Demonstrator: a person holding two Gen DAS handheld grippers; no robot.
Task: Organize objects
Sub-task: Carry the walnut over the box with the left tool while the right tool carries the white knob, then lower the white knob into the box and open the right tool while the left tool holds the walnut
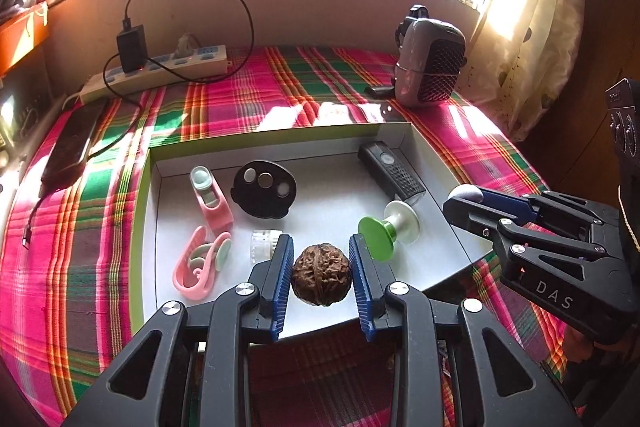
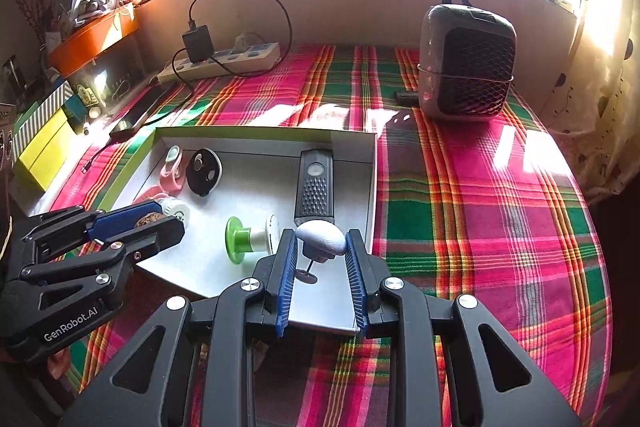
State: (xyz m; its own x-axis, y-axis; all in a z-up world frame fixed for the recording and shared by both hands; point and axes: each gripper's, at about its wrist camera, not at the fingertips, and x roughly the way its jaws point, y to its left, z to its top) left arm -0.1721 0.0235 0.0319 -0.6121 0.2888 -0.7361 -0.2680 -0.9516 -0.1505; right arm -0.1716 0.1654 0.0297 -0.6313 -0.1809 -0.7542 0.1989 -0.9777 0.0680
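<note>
- Walnut (image 1: pixel 321 279): brown, wrinkled; clamped between the blue pads of the left gripper (image 1: pixel 321 281); seam running roughly top to bottom in the left wrist view; held above the near part of the tray (image 1: pixel 420 141).
- Left gripper: angled downward over the tray's near left area; jaws closed on the walnut.
- White egg-shaped knob (image 2: pixel 321 235): long axis lying crosswise between the pads of the right gripper (image 2: pixel 321 247); dark stub beneath it, with a thin pin and small disc hanging down.
- Right gripper: tilted downward above the tray's near right corner; jaws closed on the knob.
- Tray: shallow, white inside, green rim, on a pink-and-green plaid cloth (image 2: pixel 480 207).
- In the tray: black bike light (image 2: pixel 315 187), long axis running from near edge to far wall; green-and-white spool (image 2: pixel 250 237) on its side; black disc (image 1: pixel 264 189); two pink clips (image 1: pixel 202 263); small clear cylinder (image 1: pixel 262 245).
- Beyond the tray: power strip (image 1: pixel 160 71), grey speaker (image 1: pixel 430 61), phone (image 1: pixel 70 147).
</note>
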